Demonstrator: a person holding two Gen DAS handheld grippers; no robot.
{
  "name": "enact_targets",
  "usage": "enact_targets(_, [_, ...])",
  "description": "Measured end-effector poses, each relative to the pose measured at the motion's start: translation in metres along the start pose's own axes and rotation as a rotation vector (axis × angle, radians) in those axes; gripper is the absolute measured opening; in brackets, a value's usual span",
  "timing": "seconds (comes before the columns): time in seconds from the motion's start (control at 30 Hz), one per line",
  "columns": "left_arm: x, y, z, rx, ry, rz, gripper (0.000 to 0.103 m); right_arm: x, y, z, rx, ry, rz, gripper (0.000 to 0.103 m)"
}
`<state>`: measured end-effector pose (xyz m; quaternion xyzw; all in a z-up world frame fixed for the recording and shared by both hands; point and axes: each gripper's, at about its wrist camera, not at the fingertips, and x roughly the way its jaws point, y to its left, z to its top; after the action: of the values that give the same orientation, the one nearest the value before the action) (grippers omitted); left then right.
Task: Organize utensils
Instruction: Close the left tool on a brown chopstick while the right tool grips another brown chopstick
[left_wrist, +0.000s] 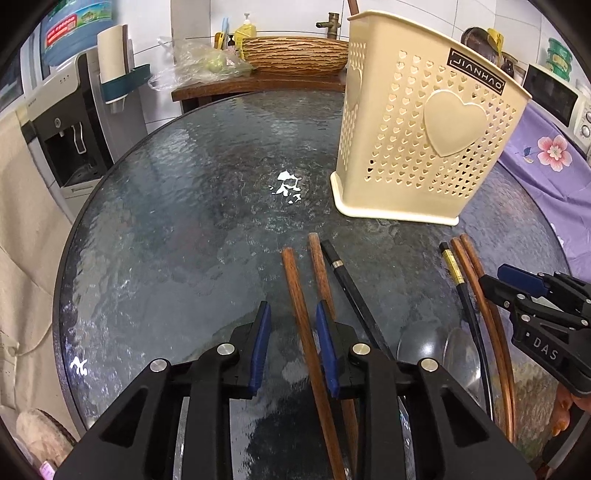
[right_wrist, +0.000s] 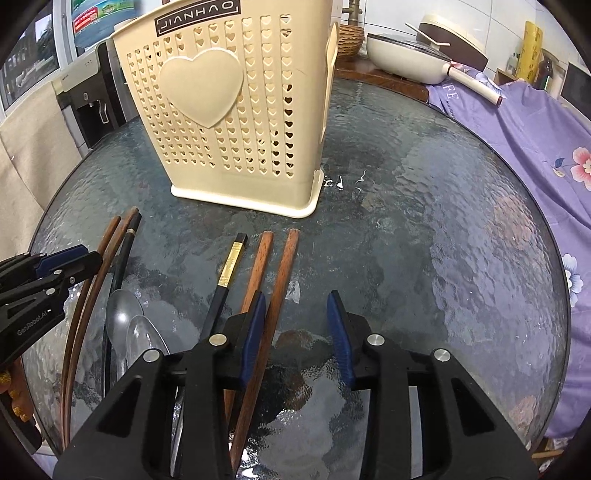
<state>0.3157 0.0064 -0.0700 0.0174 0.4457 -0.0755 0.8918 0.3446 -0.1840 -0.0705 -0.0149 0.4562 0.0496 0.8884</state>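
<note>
Left gripper (left_wrist: 291, 328) and right gripper (right_wrist: 295, 325) each hang over chopsticks on the glass table (left_wrist: 184, 221), jaws spread around one brown stick apiece.

In the left wrist view a brown chopstick (left_wrist: 301, 314) runs between the blue pads (left_wrist: 260, 343), close to the right pad with a clear gap to the left one; whether it touches I cannot tell. In the right wrist view another brown chopstick (right_wrist: 277, 295) lies just beside the left pad (right_wrist: 255, 332), the other pad well apart. A second brown stick (left_wrist: 321, 273) and a black chopstick (left_wrist: 347, 280) lie alongside, then two metal spoons (right_wrist: 129, 325) and a gold-banded black chopstick (right_wrist: 227, 273). The cream heart-pierced holder (left_wrist: 424, 122) stands upright beyond them on the table.
</note>
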Motion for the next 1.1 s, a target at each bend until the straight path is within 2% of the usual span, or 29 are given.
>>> enact_targets(0.33, [0.011,-0.004,0.011,0.030,0.004,0.047,0.024,0.005,0.001,0.010,0.011,0.012,-0.007,0.035])
enact_targets(0.6, [0.014,-0.004,0.014,0.022,0.002,0.056,0.024,0.007,0.002,0.015,0.020,0.006,-0.015,0.034])
enact_targets(0.93, [0.013,-0.007,0.012,0.018,0.003,0.060,0.021,0.007,0.003,0.016,0.026,0.000,-0.021,0.020])
enact_targets(1.1, [0.013,-0.008,0.010,0.016,-0.005,0.067,0.009,0.006,0.004,0.014,0.018,-0.008,-0.031,0.010])
